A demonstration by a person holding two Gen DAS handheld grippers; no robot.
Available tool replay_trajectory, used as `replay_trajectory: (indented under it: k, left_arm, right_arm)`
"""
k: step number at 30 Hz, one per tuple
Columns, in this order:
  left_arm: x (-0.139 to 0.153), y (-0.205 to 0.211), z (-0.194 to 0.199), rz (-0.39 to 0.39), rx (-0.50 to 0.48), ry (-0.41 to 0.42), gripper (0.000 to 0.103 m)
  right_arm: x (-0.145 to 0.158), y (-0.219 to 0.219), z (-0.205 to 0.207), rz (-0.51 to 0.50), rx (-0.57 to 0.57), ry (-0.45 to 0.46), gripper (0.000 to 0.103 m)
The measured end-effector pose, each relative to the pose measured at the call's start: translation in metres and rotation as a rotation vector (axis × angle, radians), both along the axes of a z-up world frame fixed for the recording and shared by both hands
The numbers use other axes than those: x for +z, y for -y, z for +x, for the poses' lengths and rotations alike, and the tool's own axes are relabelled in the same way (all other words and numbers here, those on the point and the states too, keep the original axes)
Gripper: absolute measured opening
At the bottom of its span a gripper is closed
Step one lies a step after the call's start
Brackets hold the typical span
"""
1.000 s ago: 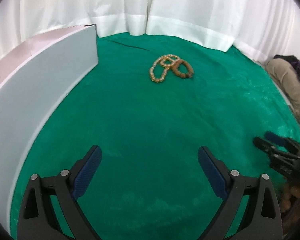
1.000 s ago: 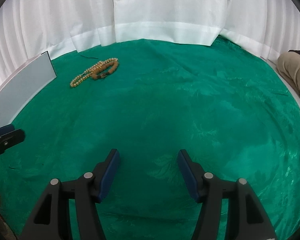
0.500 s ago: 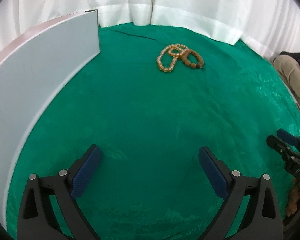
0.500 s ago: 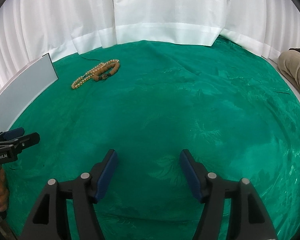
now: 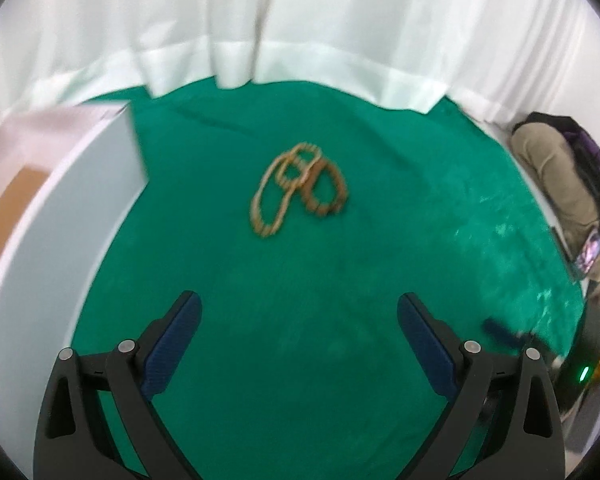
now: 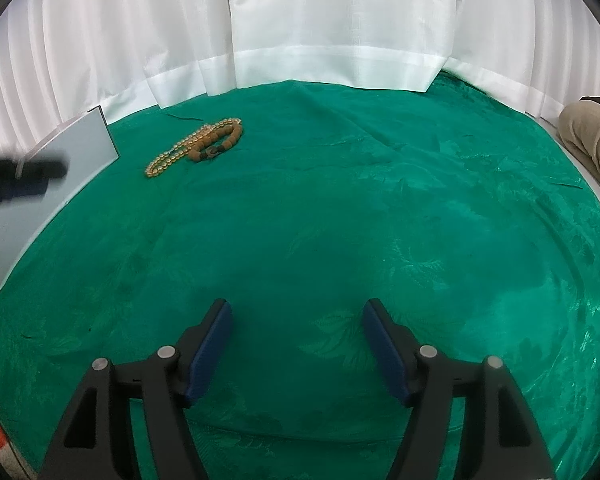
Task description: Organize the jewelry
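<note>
A gold bead necklace (image 5: 272, 196) lies looped on the green cloth, touching a brown bead bracelet (image 5: 328, 192) on its right. Both show in the right wrist view too, far left: the necklace (image 6: 176, 152) and the bracelet (image 6: 220, 144). My left gripper (image 5: 299, 320) is open and empty, above the cloth, short of the jewelry. My right gripper (image 6: 297, 326) is open and empty over bare cloth, far from the jewelry. The left gripper appears blurred at the left edge of the right wrist view (image 6: 24, 176).
A white box (image 5: 60, 216) with a pale pink and brown inside stands on the left; its wall shows in the right wrist view (image 6: 76, 144). White curtains (image 6: 332, 20) ring the green cloth (image 6: 380, 200). A seated person's leg (image 5: 552, 176) is at the right edge.
My left gripper has risen and swung toward the jewelry, which now sits centred ahead; the box's inside has come into view. My right gripper has barely moved.
</note>
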State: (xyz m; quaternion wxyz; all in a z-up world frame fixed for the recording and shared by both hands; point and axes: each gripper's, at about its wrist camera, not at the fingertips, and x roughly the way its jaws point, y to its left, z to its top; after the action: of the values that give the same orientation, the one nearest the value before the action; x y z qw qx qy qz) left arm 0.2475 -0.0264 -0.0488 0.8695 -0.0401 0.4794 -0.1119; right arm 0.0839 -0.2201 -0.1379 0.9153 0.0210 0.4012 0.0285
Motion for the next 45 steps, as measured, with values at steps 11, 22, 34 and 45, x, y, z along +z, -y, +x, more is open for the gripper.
replay_trajectory:
  k: [11,22,34,45]
  left_arm:
    - [-0.021,0.016,0.126,-0.057,0.042,-0.096,0.098]
    - [-0.076,0.023,0.174,0.035,0.210,-0.149,0.092]
    - [-0.082,0.017,0.153,0.204,0.221,-0.122,0.060]
    - [-0.073,-0.017,0.078,0.191,0.166,-0.141,0.014]
  right_arm:
    - [0.001,0.000,-0.001,0.001,0.000,0.000,0.071]
    - [0.000,-0.002,-0.001,-0.003,0.005,-0.002,0.073]
    - [0.000,-0.002,-0.001,-0.003,0.005,-0.003,0.073]
    - [0.000,-0.003,-0.001,-0.013,0.006,-0.004,0.073]
